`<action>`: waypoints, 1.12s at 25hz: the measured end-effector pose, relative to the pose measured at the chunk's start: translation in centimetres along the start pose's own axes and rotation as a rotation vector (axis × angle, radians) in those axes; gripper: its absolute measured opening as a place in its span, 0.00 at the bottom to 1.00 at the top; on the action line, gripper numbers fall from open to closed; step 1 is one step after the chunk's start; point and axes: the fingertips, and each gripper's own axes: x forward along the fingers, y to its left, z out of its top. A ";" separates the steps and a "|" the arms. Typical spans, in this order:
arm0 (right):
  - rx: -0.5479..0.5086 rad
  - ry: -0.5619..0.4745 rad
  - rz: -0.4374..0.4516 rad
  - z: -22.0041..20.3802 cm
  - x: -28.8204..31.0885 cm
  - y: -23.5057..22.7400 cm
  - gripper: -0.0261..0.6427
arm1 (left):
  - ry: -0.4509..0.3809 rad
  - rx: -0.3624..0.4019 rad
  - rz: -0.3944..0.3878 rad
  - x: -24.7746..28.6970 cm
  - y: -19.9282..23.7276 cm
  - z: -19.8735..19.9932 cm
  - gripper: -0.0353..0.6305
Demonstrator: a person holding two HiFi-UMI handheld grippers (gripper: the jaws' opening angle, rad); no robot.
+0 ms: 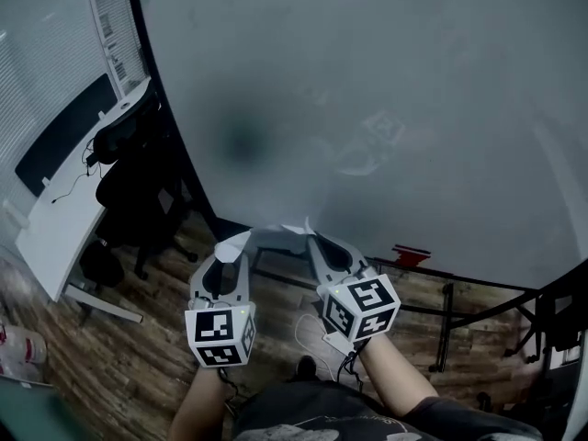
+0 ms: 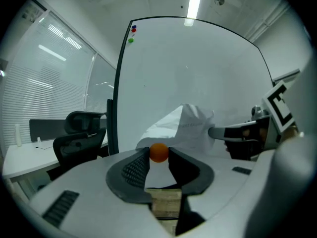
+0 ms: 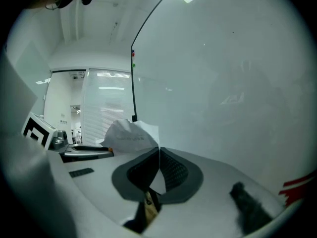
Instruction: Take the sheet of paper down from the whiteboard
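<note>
The white sheet of paper [image 1: 276,237] hangs crumpled between my two grippers, low in front of the whiteboard [image 1: 367,108] and off its surface. My left gripper [image 1: 231,249] is shut on a small orange magnet [image 2: 159,152]. A corner of the paper [image 2: 183,125] seems pinched there too. My right gripper [image 1: 317,243] is shut on the opposite edge of the paper [image 3: 131,135], which runs straight into its closed jaws. In the left gripper view the right gripper [image 2: 237,133] shows at the right. The left gripper [image 3: 74,150] shows at the left of the right gripper view.
Coloured magnets [image 2: 132,33] sit at the whiteboard's top left corner. A black office chair [image 1: 129,182] and a white desk [image 1: 64,219] stand to the left. Stand legs [image 1: 441,329] and a red item [image 1: 411,254] lie under the board's lower edge, above a wooden floor.
</note>
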 end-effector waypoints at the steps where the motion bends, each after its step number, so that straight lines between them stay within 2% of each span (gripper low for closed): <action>1: -0.002 0.007 -0.006 -0.3 -0.2 0.4 0.07 | 0.002 -0.005 -0.007 -0.7 0.0 -0.4 0.24; 7: 0.008 0.031 -0.035 -1.3 -2.1 4.5 0.08 | -0.005 -0.030 -0.011 -6.9 1.3 -1.9 0.24; 15: -0.018 0.086 -0.068 -5.2 -7.8 11.0 0.07 | 0.011 -0.053 -0.043 -16.1 3.2 -5.2 0.24; 22: -0.036 0.161 -0.152 -8.9 -13.9 13.0 0.07 | 0.043 -0.073 -0.099 -21.0 2.3 -8.3 0.24; 28: -0.078 0.162 -0.158 -8.8 -17.1 12.5 0.08 | 0.052 -0.060 -0.115 -22.9 -0.4 -9.4 0.24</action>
